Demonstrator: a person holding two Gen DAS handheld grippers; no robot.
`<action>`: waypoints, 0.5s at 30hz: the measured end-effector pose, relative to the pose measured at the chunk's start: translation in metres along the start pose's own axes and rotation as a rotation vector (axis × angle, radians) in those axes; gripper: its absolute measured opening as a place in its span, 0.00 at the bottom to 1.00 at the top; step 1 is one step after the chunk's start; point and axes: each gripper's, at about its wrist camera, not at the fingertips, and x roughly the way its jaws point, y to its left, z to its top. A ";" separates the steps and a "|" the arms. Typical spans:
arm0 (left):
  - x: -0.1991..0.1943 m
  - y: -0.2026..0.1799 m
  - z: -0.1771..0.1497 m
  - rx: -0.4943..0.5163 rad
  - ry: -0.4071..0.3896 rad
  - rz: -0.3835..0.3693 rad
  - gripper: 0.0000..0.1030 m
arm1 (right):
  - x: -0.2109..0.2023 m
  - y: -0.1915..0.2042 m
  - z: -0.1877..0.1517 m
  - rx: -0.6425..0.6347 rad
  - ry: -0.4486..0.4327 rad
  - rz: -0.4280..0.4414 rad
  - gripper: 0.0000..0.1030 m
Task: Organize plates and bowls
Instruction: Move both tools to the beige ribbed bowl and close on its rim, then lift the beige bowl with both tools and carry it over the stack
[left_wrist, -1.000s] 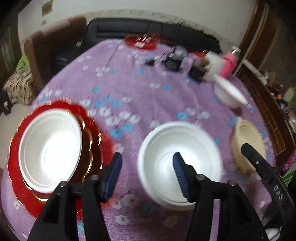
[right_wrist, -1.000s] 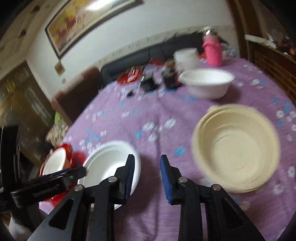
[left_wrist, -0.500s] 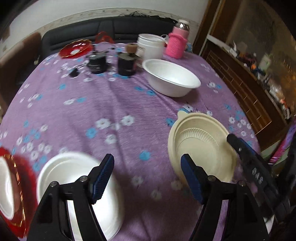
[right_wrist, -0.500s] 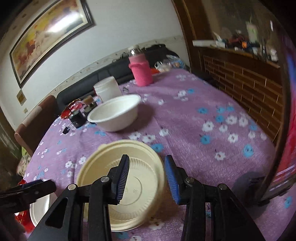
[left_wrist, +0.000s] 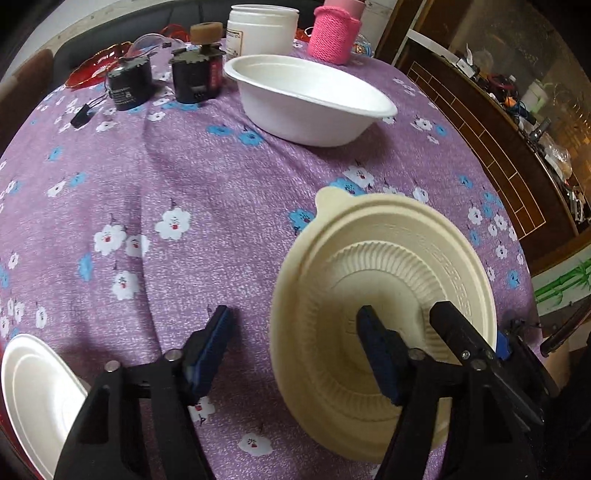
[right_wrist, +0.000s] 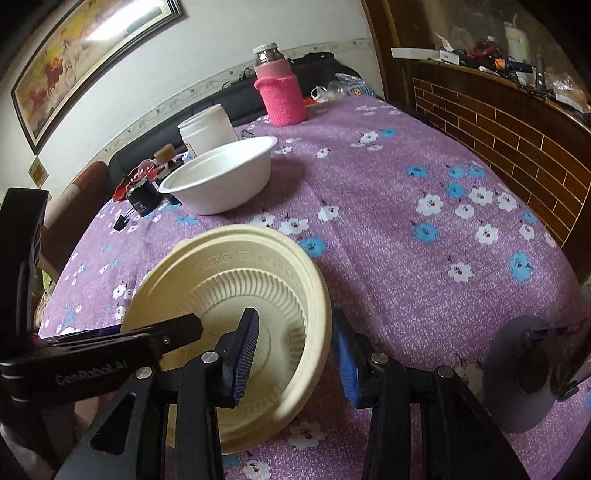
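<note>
A cream ribbed bowl (left_wrist: 384, 280) sits near the table's front right. My left gripper (left_wrist: 295, 332) straddles the bowl's left wall, one finger on the cloth and the other inside. Its jaws are closing, and the pads stand apart from the wall. My right gripper (right_wrist: 295, 332) straddles the right wall of the cream bowl (right_wrist: 236, 280), with one pad inside and one outside, not pressing. A large white bowl (left_wrist: 310, 99) stands farther back. Another white bowl (left_wrist: 33, 398) shows at the lower left.
Behind the large white bowl (right_wrist: 221, 177) stand a white jar (right_wrist: 208, 127), a pink-sleeved bottle (right_wrist: 280, 92) and two small black devices (left_wrist: 162, 81). A red dish (left_wrist: 92, 62) lies at the far edge. A wooden counter (right_wrist: 517, 122) runs along the right side.
My left gripper has swung right, away from the white bowl and red plate, to the cream bowl's left rim. My right gripper has come down over that bowl's right rim.
</note>
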 end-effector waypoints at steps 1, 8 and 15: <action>0.000 0.000 0.000 0.001 -0.005 0.006 0.59 | 0.001 -0.001 -0.001 0.005 0.004 0.003 0.41; -0.002 0.001 -0.002 0.004 -0.016 0.025 0.37 | 0.002 0.004 -0.002 -0.010 -0.001 -0.004 0.38; -0.006 -0.004 -0.005 0.008 -0.039 0.050 0.38 | 0.002 0.010 -0.005 -0.030 -0.005 0.021 0.21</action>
